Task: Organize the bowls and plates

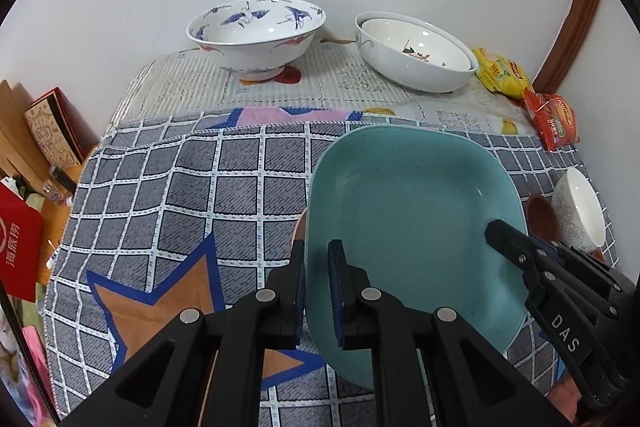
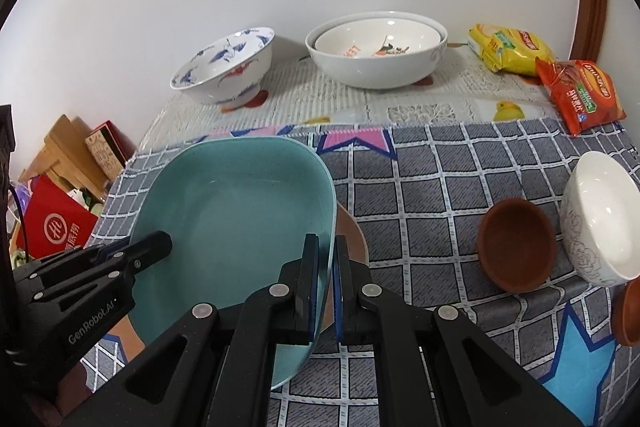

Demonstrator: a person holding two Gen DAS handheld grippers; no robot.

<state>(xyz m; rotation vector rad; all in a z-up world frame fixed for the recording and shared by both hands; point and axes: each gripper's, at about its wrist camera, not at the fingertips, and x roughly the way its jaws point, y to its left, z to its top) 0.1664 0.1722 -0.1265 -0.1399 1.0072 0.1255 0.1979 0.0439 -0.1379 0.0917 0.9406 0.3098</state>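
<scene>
Both my grippers hold a teal square plate [image 1: 408, 207] [image 2: 240, 211] by opposite rims, low over the grey checked cloth [image 1: 192, 195]. My left gripper [image 1: 317, 259] is shut on its left rim. My right gripper [image 2: 326, 251] is shut on its right rim. A brown plate [image 2: 352, 239] peeks out from under the teal one; whether they touch I cannot tell. At the back stand a blue crane-pattern bowl [image 1: 256, 39] [image 2: 228, 67] and two nested white bowls [image 1: 416, 55] [image 2: 376, 55]. A small white bowl [image 2: 600, 219] and a small brown bowl [image 2: 516, 243] lie tilted at the right.
A yellow snack pack [image 2: 512, 51] and an orange one [image 2: 580, 91] lie at the back right corner by the wall. A second brown dish [image 2: 628, 311] shows at the right edge. Off the table's left edge are a red box [image 1: 18, 251] and wooden boards [image 2: 68, 155].
</scene>
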